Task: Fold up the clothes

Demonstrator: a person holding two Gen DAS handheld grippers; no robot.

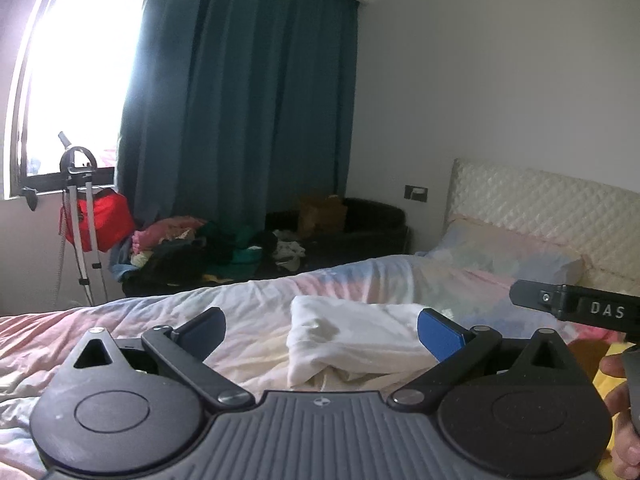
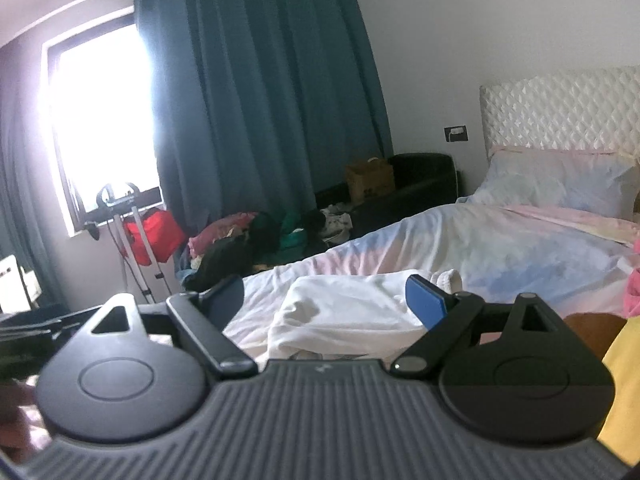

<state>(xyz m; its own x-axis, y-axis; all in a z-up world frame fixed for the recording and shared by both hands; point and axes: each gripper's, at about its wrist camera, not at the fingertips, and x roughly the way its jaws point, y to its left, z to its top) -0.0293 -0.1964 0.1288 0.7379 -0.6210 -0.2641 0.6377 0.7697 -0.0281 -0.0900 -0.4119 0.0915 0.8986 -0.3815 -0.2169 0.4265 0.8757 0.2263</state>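
Beyond both open jaws lies white garment [image 1: 352, 340].

The garment [image 1: 352, 340] on the bed was plain white. The bed sheet [image 1: 168, 320] under it showed a washed pastel pattern of pink, blue and cream. The far curtain [image 1: 248, 92] was dark teal, the quilted headboard [image 1: 540, 196] cream, and the far-left bag [image 1: 108, 216] red. The hand-held gripper [image 1: 320, 330] had blue pads [image 1: 438, 334] on black arms.
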